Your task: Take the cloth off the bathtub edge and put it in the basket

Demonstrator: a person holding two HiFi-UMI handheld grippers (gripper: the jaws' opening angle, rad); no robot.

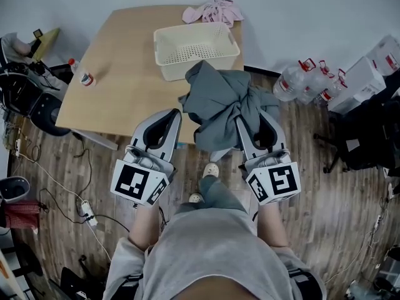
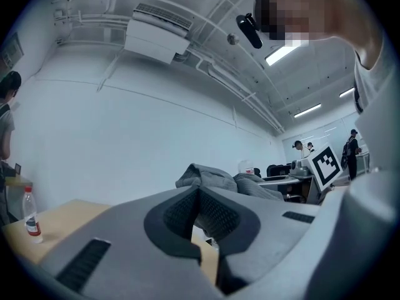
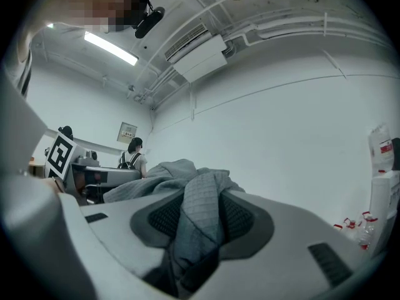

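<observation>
Right tongs [image 3: 200, 220] pinching crumpled grey cloth [image 1: 219, 99], left tongs [image 2: 199, 214] closed, empty, perforated cream basket [image 1: 175, 69]

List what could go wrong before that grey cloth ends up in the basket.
1. The right gripper pinches only one bunched fold of the grey cloth. The rest hangs loose, so it might slip free on the way.
2. The cloth spreads wide near the basket, so on release part of it may drape over the rim or land on the table.
3. The left gripper is shut and empty, so it cannot catch a slipping fold.
</observation>
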